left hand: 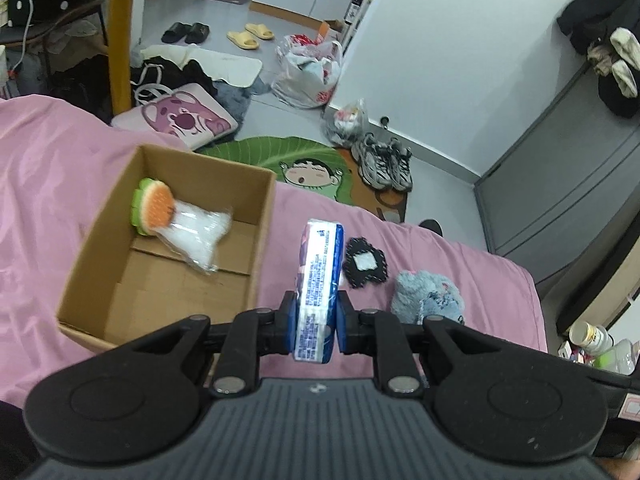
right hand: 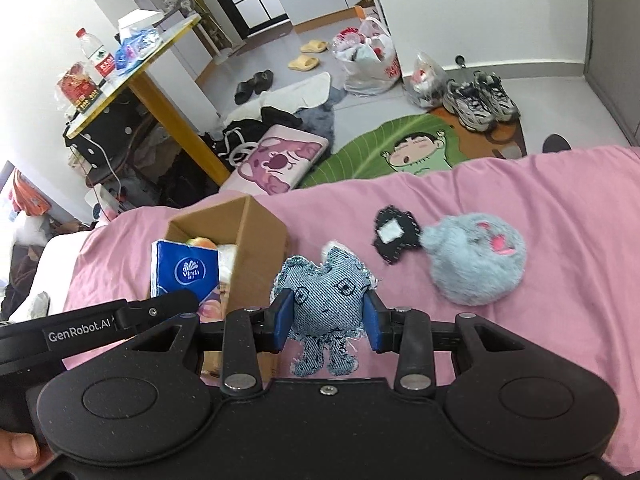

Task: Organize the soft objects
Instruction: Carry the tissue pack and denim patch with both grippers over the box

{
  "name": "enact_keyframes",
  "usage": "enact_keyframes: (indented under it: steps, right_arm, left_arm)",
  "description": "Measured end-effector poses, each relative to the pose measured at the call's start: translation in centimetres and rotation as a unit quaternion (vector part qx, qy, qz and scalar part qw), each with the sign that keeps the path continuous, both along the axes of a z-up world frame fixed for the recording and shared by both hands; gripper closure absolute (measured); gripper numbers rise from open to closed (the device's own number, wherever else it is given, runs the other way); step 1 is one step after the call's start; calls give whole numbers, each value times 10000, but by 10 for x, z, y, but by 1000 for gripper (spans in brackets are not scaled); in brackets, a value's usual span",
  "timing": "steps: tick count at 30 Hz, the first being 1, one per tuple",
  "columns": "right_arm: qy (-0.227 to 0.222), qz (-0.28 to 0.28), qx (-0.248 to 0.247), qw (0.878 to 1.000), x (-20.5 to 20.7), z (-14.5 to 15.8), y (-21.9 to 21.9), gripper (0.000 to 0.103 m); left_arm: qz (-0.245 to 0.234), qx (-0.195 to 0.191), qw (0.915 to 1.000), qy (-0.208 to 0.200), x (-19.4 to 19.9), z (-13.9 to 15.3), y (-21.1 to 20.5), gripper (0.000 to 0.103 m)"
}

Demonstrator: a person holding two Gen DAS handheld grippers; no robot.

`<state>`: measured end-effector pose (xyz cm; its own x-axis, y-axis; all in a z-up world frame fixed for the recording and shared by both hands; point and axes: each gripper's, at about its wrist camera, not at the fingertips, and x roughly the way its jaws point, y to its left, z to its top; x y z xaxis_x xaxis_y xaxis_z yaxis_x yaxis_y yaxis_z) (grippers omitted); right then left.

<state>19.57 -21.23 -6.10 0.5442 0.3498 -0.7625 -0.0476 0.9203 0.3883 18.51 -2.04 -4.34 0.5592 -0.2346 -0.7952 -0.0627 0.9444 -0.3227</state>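
Note:
My left gripper [left hand: 316, 320] is shut on a blue-and-white tissue pack [left hand: 318, 276], held upright just right of the cardboard box [left hand: 100, 236] on the pink bed; the pack also shows in the right wrist view [right hand: 186, 272] beside the box [right hand: 260, 232]. The box holds an orange-and-green sponge [left hand: 154, 206] and a clear bag [left hand: 198, 238]. My right gripper [right hand: 326, 320] is shut on a denim doll [right hand: 324, 296] above the bed. A black patch [right hand: 394, 238] and a fluffy blue-grey plush [right hand: 476, 264] lie on the bed to its right.
The pink bedspread [right hand: 540, 208] ends at an edge; beyond it the floor holds a leaf-shaped rug [right hand: 380, 152], sneakers [right hand: 480, 98], plastic bags [right hand: 368, 60], a pink cushion [right hand: 280, 160] and a yellow-legged table [right hand: 132, 68]. A grey cabinet [left hand: 560, 180] stands at the right.

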Motion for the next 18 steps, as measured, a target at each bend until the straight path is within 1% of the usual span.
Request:
enact_keyframes:
  steps: [7,18]
  right_arm:
    - [-88,114,-4,9999,7,7,26,66]
    - [-98,293,-29,9995,26,7,63,66]
  left_arm:
    - [194,12,9998,-34,1,3,32,85]
    - [464,-16,9989,48,13,-5,74,85]
